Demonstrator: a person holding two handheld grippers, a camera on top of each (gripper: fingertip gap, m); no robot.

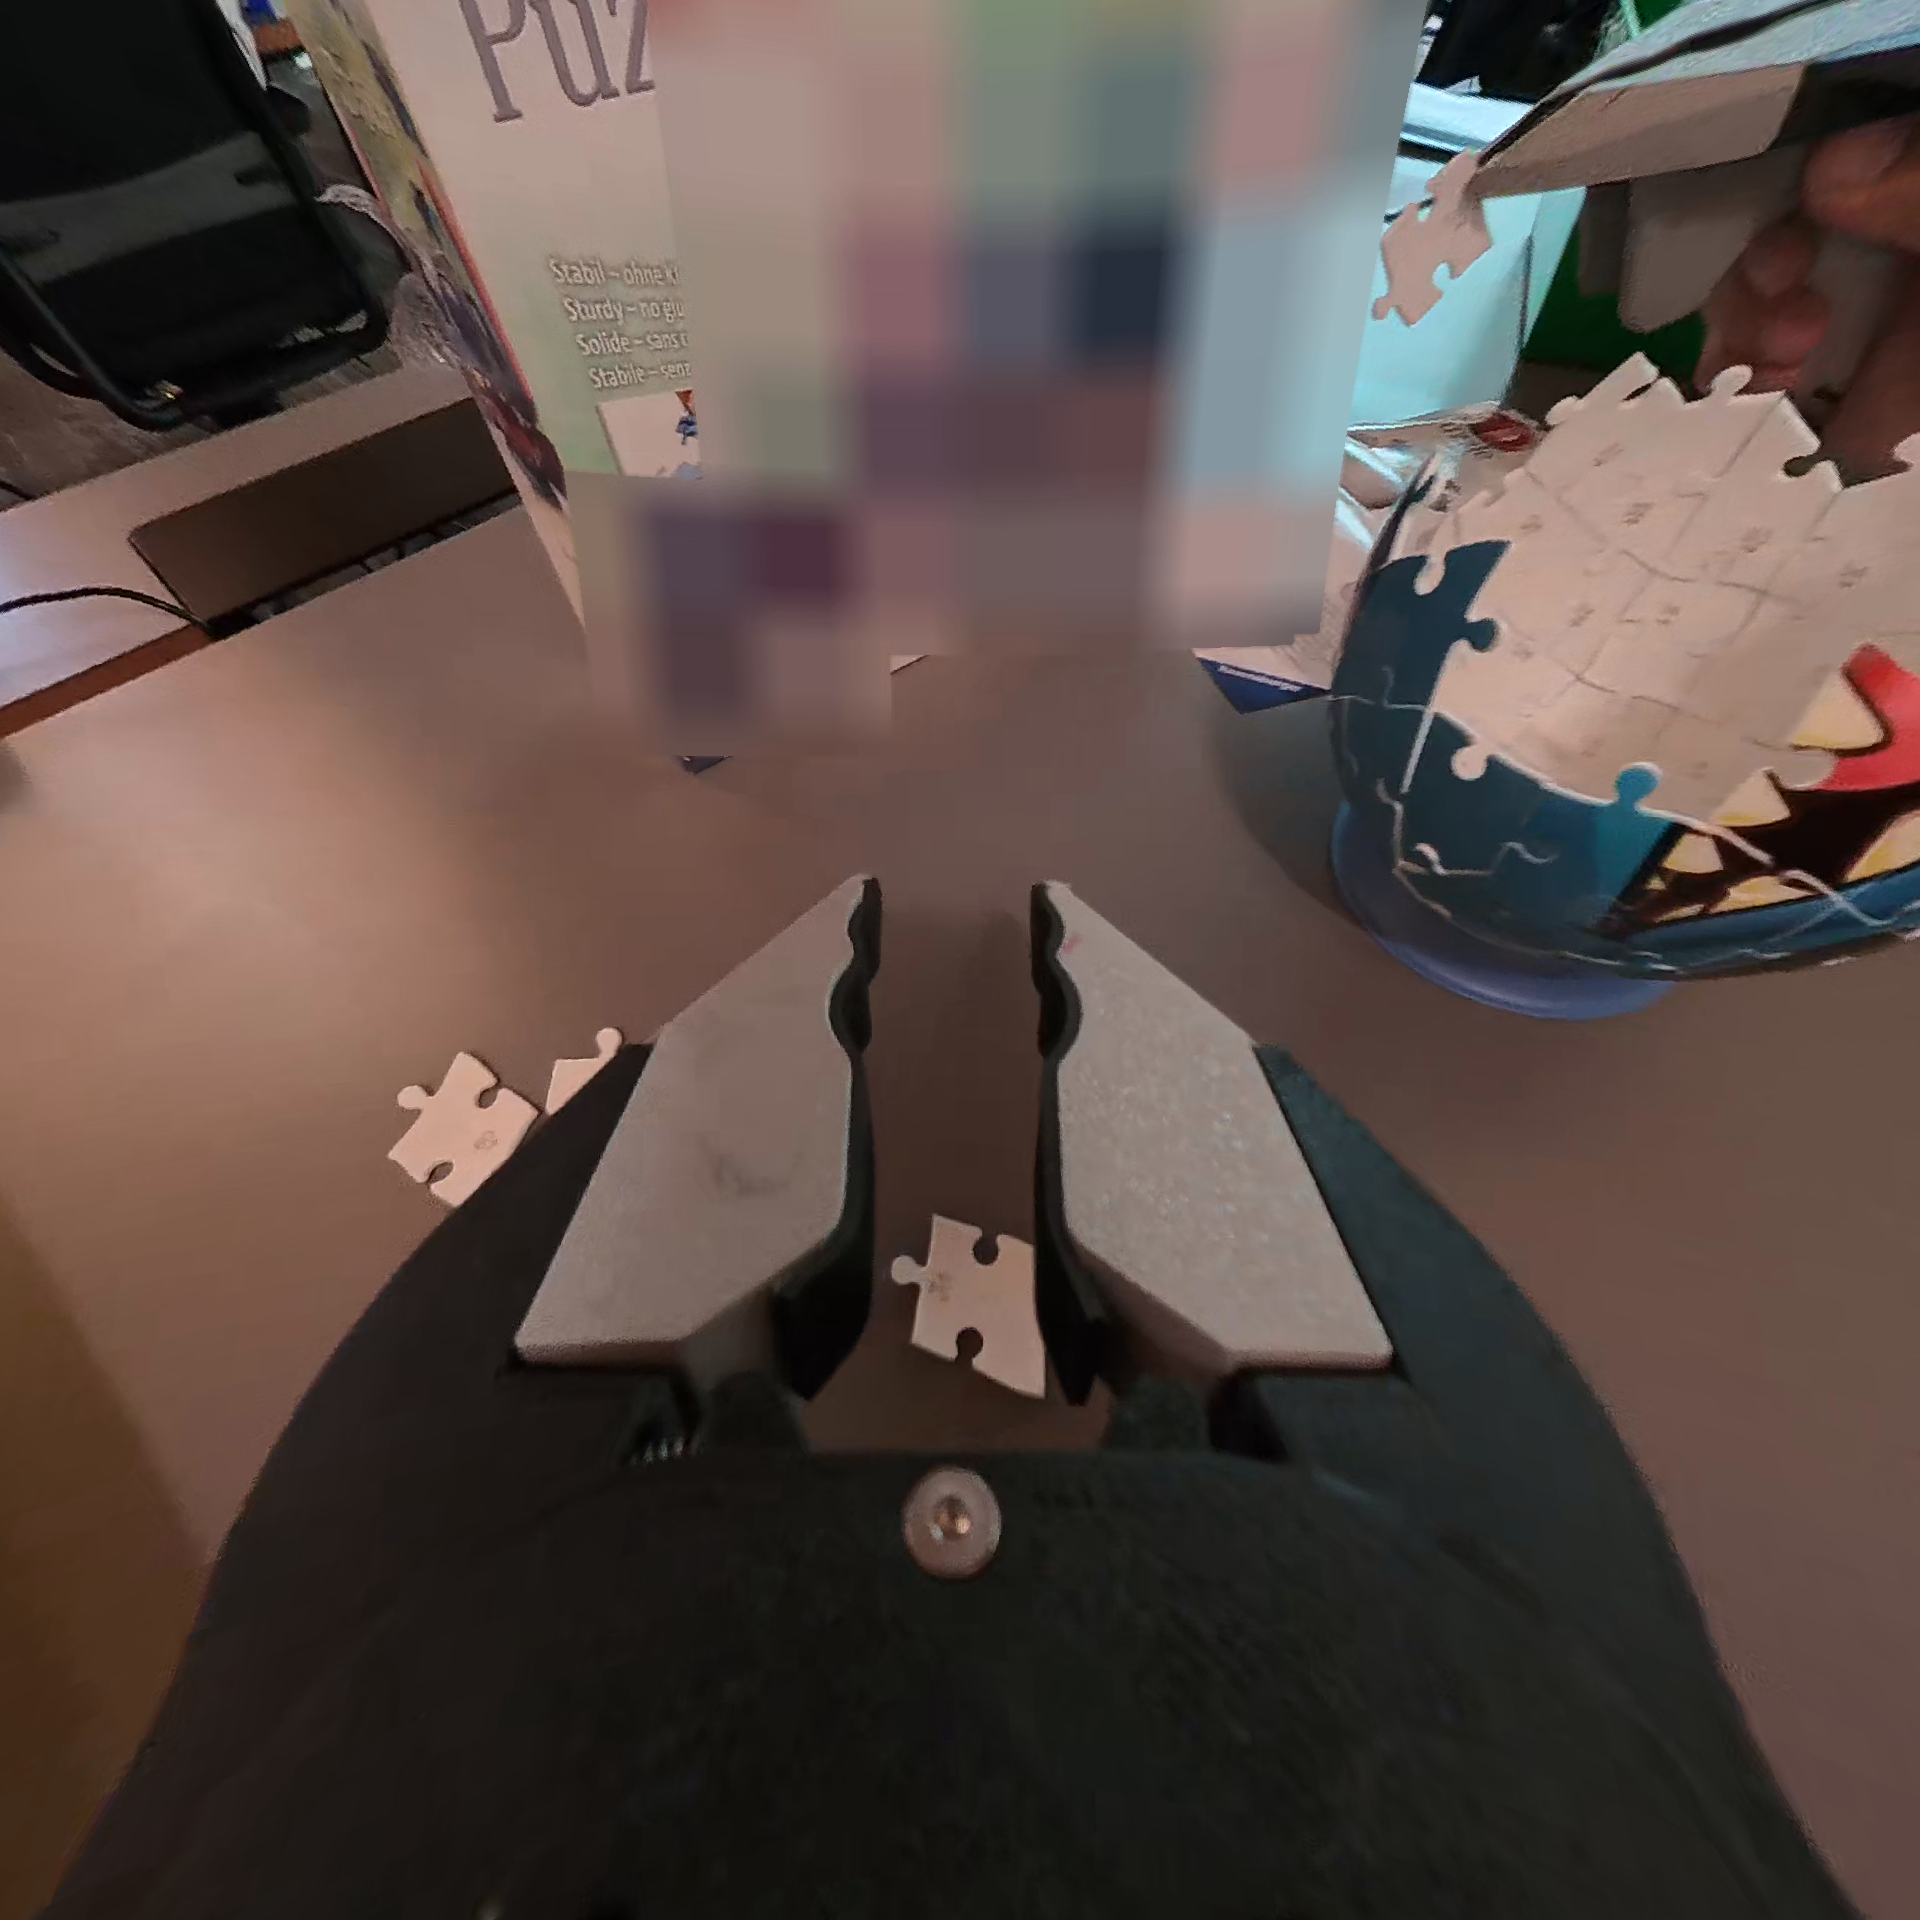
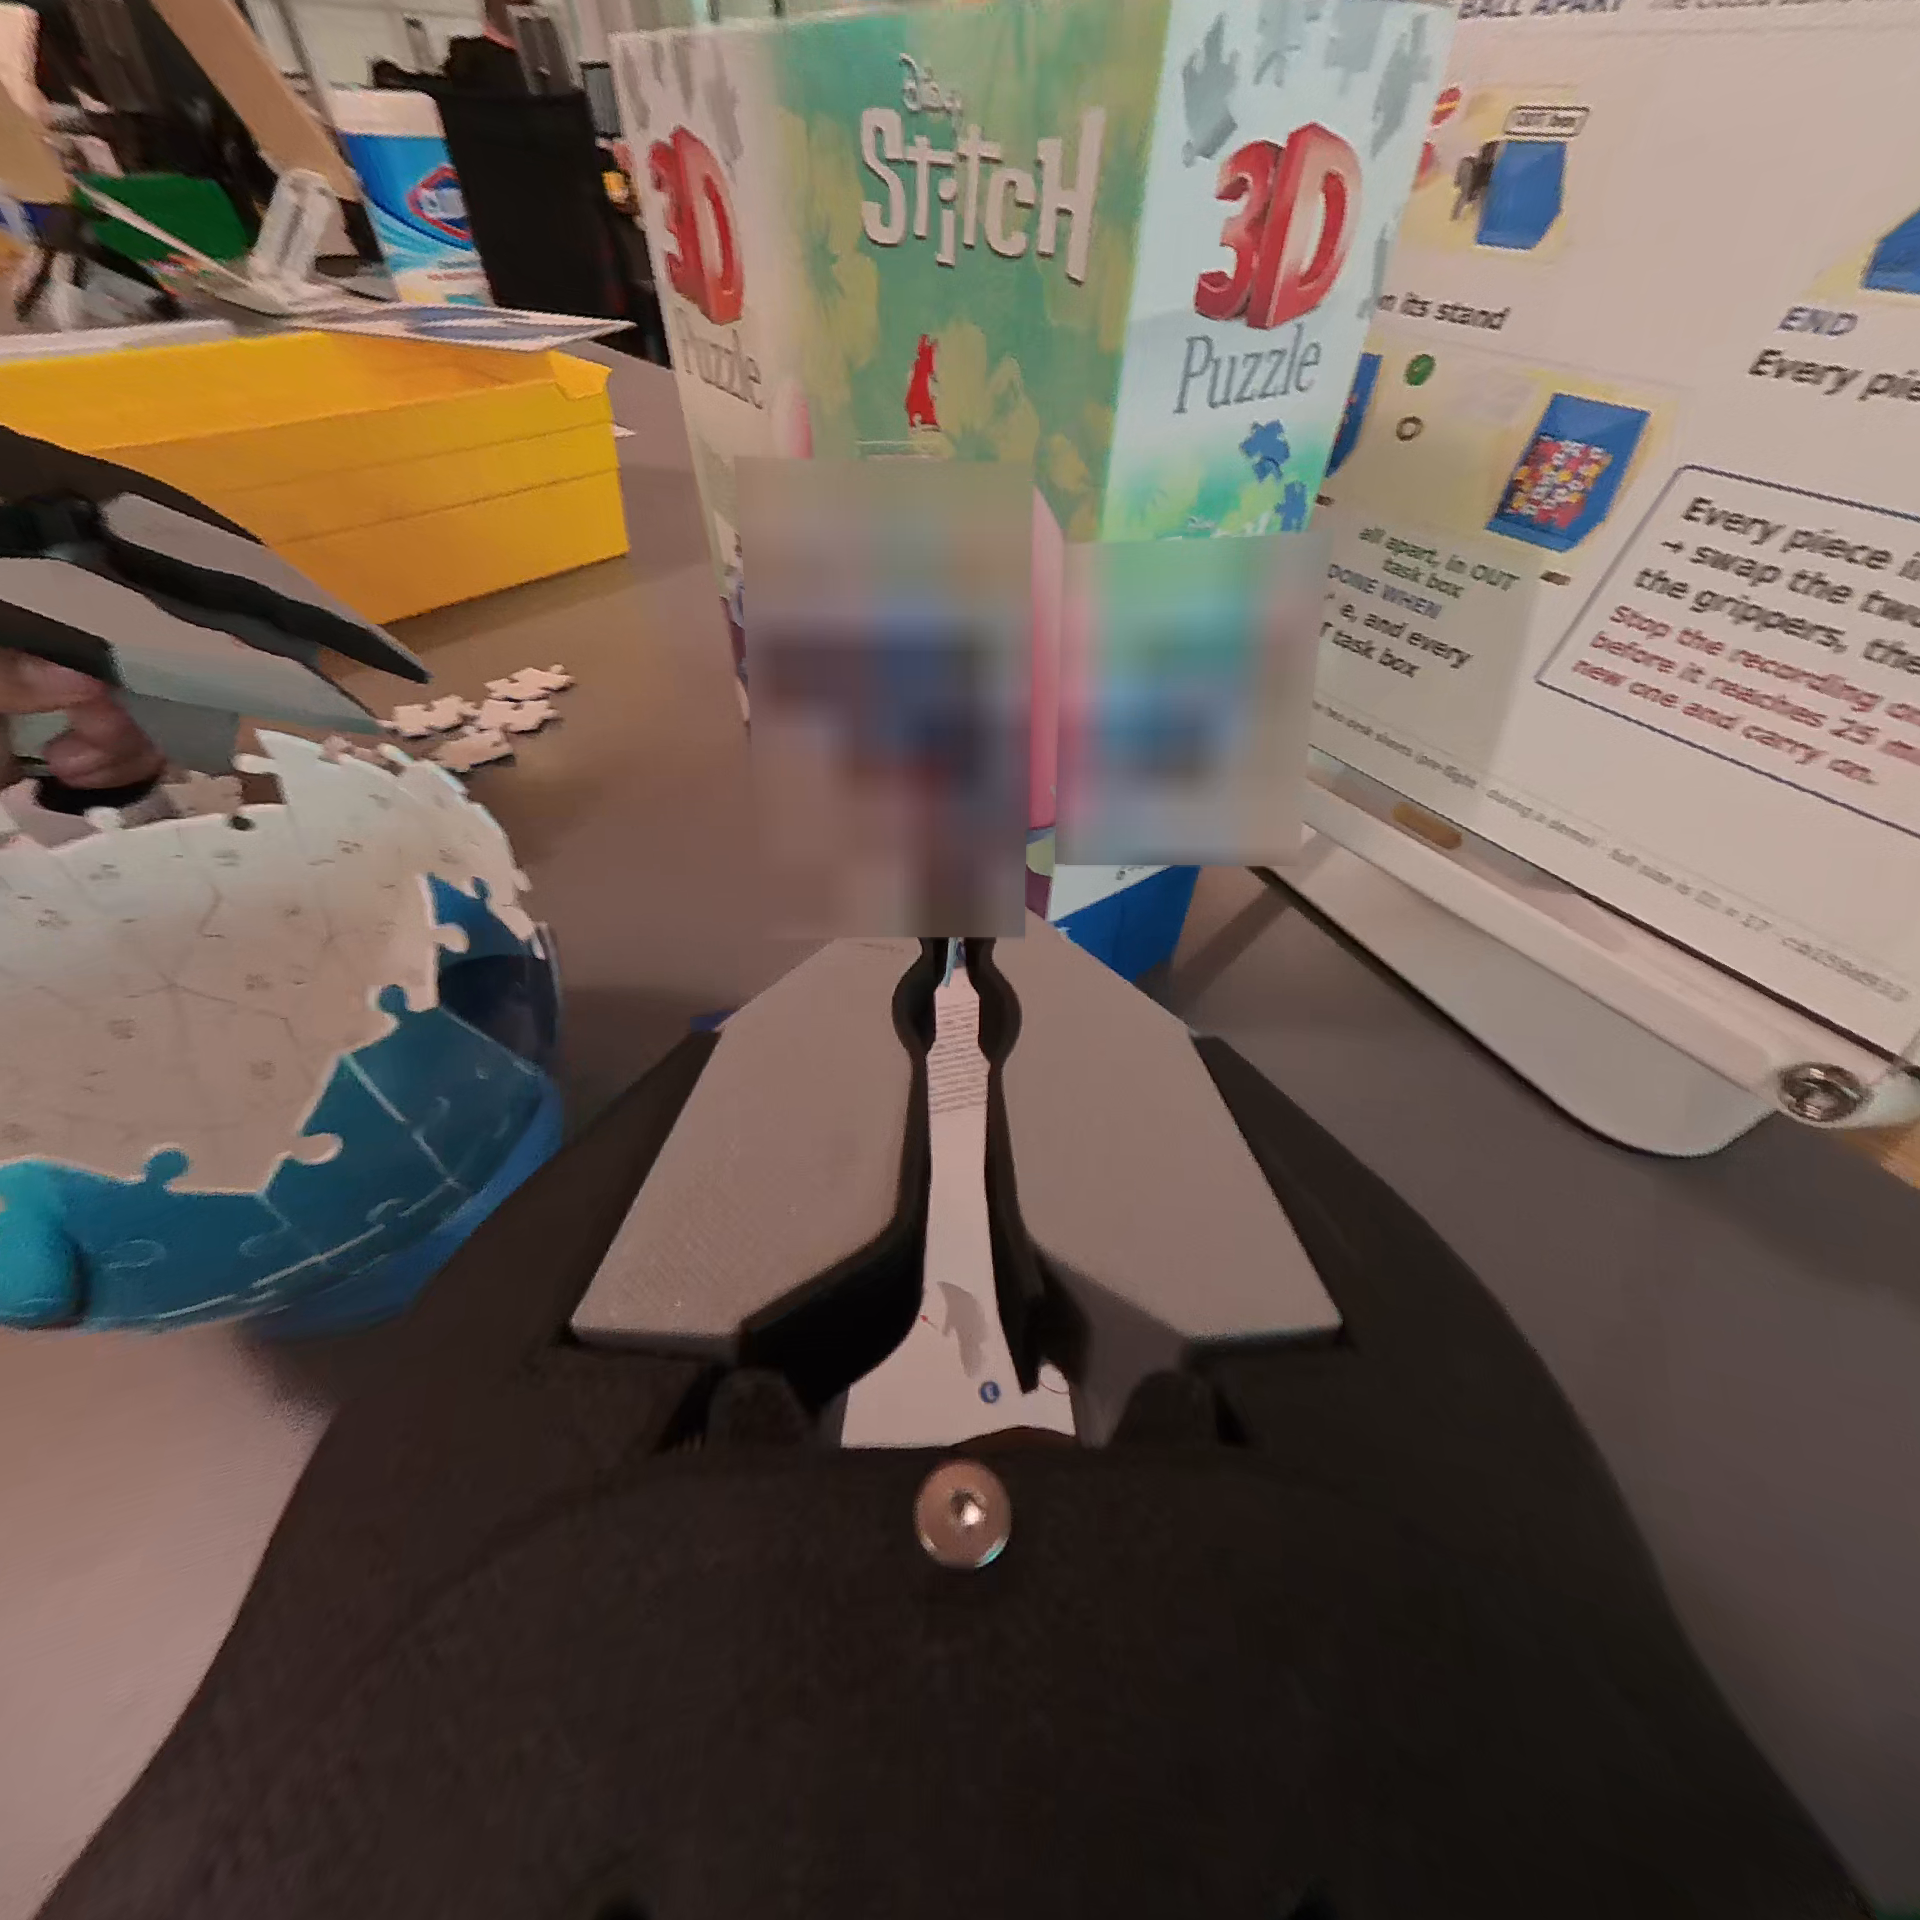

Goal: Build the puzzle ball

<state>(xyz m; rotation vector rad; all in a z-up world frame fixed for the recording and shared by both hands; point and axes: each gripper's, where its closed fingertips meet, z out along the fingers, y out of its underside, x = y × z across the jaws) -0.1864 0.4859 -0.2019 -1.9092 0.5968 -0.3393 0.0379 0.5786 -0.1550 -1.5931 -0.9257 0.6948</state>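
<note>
One yellow box [image 2: 312, 457], contents hidden; puzzle ball [image 2: 208, 987] shell open-topped.

Matte grey-brown tabletop [image 1: 312, 831] w/ soft overhead glare. Flat yellow cardboard trays [image 2: 343, 468] stacked at back left; white printed instruction board [image 2: 1662, 520] propped right; dim clutter behind.

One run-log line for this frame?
left gripper: open, over loose pieces | right gripper: shut on white piece, near ball | puzzle ball: partly built, top open
</note>
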